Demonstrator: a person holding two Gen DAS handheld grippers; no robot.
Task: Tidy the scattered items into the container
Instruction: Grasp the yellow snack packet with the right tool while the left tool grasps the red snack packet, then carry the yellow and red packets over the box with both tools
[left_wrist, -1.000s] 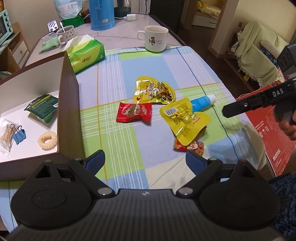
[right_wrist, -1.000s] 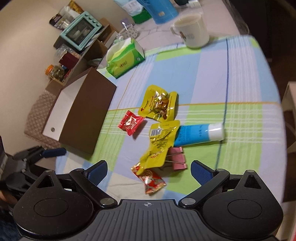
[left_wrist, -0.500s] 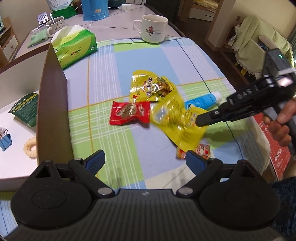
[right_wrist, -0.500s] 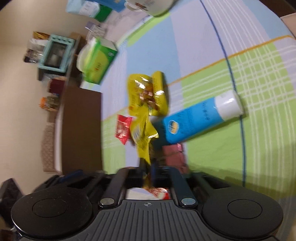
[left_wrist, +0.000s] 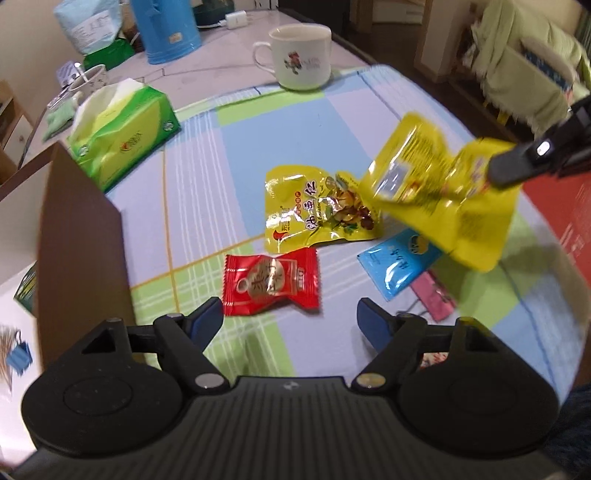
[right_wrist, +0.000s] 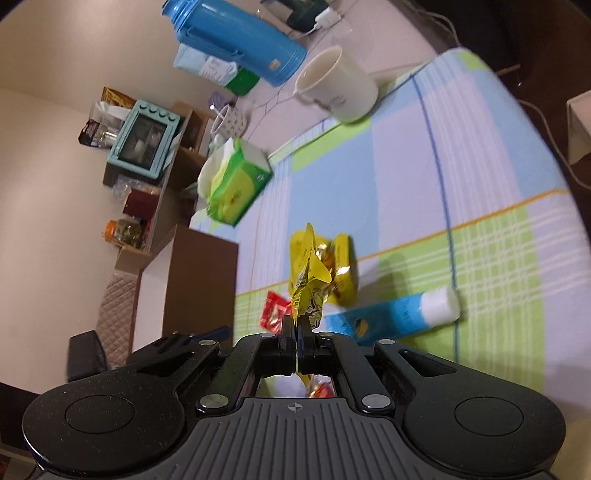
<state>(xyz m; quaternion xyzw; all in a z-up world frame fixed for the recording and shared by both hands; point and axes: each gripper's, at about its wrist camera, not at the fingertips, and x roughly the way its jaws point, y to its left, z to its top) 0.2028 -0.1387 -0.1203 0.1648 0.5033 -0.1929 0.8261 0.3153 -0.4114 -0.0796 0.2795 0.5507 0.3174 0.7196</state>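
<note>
- Right gripper jaws clamped on yellow pouch, lifted off counter.
- Left gripper jaws wide, over red candy.
- Box left, blue tube right.

**Room and surroundings**

Plain cream walls under warm indoor light. A table carries a checked cloth of blue, green and lilac squares; its far end shows pale tiled surface. A wooden shelf unit holds a mint-green toy-sized oven. A chair draped in pale green fabric stands beside the table.
</note>
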